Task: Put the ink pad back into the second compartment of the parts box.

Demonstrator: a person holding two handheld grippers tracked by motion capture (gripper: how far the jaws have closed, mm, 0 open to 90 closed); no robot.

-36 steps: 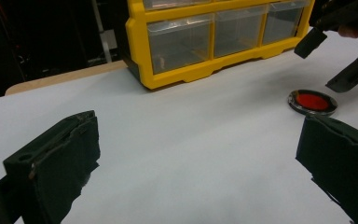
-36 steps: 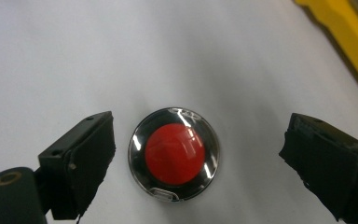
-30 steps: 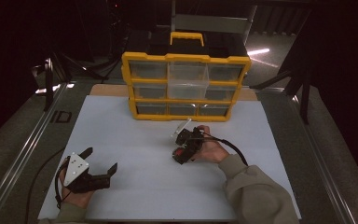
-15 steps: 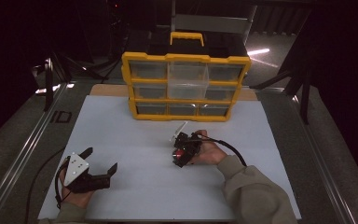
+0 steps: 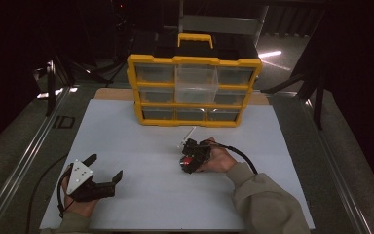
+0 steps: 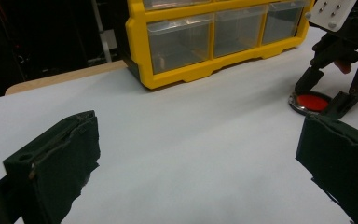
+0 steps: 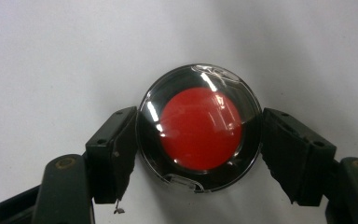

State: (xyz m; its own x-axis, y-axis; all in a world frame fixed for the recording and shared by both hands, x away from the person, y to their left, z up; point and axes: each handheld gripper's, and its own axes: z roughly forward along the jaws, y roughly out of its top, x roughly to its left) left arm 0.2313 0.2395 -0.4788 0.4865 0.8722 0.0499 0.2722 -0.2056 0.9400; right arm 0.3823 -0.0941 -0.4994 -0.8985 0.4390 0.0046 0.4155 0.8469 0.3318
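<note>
Round red-centred disc bracketed by the right hand-held gripper (image 7: 198,154) on the white table (image 5: 141,146).

Low and left in the high view, the left hand-held gripper (image 5: 104,171) is rested on the table with its jaws spread wide and nothing between them, seemingly kept in reserve. Near the frame's middle, the disc (image 7: 199,128), glossy, clear-rimmed plastic lying flat, is flanked by the right gripper's matte black jaws, which are set at its edge on both sides; whether it is actually squeezed cannot be told. Toward the top, a yellow organiser (image 5: 194,90) with clear drawers is stood, presumably the disc's destination or source.
</note>
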